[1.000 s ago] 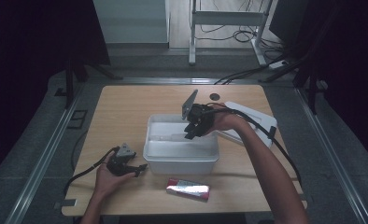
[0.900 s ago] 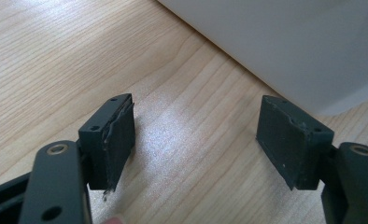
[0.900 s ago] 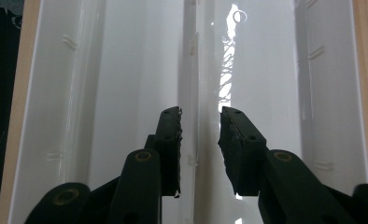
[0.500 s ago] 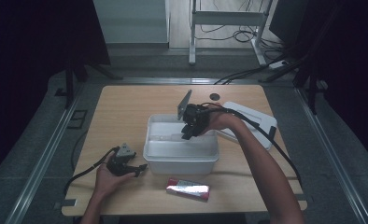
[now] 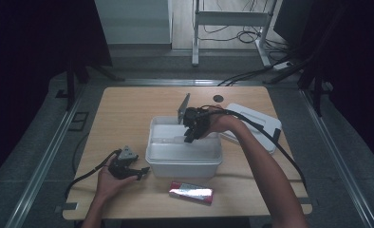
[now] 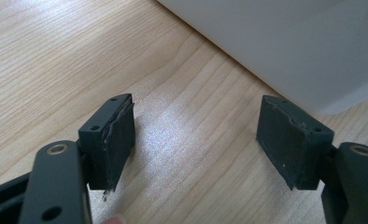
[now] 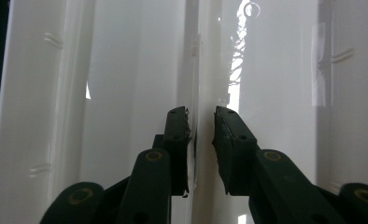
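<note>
The translucent plastic storage bin (image 5: 184, 148) stands at the middle of the counter (image 5: 128, 109). A thin upright partition (image 7: 194, 93) inside the bin runs between the jaws of the right tool (image 5: 190, 135), which have just been closing; a narrow gap remains at the pads, so contact cannot be confirmed. The white lid (image 5: 251, 124) lies beyond the bin, and a red-and-silver packet (image 5: 191, 192) lies in front of it. The left tool (image 5: 128, 167) rests open and empty on the counter beside the bin. Risk: an off-centre closure may flex the partition or drag the unrestrained bin.
</note>
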The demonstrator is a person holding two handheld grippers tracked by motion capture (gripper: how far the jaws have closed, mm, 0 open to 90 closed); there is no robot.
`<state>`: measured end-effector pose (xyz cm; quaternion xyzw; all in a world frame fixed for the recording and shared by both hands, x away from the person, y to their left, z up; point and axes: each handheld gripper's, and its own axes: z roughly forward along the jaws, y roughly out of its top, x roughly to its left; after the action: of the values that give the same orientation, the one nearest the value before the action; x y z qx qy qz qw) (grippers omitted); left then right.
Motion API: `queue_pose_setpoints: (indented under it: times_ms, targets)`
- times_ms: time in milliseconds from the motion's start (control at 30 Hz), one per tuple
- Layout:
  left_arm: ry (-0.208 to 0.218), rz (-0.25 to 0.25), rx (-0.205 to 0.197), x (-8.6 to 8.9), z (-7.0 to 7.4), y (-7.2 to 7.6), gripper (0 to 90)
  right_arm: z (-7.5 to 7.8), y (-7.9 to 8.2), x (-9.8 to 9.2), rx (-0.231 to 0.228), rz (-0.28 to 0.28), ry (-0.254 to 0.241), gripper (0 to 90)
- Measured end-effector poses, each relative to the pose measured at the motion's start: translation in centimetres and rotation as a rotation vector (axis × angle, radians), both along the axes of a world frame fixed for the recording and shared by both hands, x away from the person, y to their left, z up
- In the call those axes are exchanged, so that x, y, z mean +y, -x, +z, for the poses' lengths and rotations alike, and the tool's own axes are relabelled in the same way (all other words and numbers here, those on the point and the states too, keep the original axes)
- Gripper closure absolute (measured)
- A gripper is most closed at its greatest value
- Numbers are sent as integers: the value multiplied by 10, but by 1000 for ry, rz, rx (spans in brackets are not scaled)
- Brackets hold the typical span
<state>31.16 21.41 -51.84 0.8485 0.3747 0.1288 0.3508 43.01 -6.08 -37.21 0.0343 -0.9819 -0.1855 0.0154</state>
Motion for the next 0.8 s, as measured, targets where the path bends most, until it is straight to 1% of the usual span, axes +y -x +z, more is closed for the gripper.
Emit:
queue_pose_setpoints:
  times_ms: [267, 433, 800]
  targets:
    - [0, 0, -1, 0, 0, 0, 281, -2, 0, 1, -4, 5, 8, 794]
    - [0, 0, -1, 0, 0, 0, 281, -2, 1, 1, 9, 20, 8, 870]
    - [0, 0, -3, 0, 0, 0, 281, -2, 2, 0, 8, 19, 5, 886]
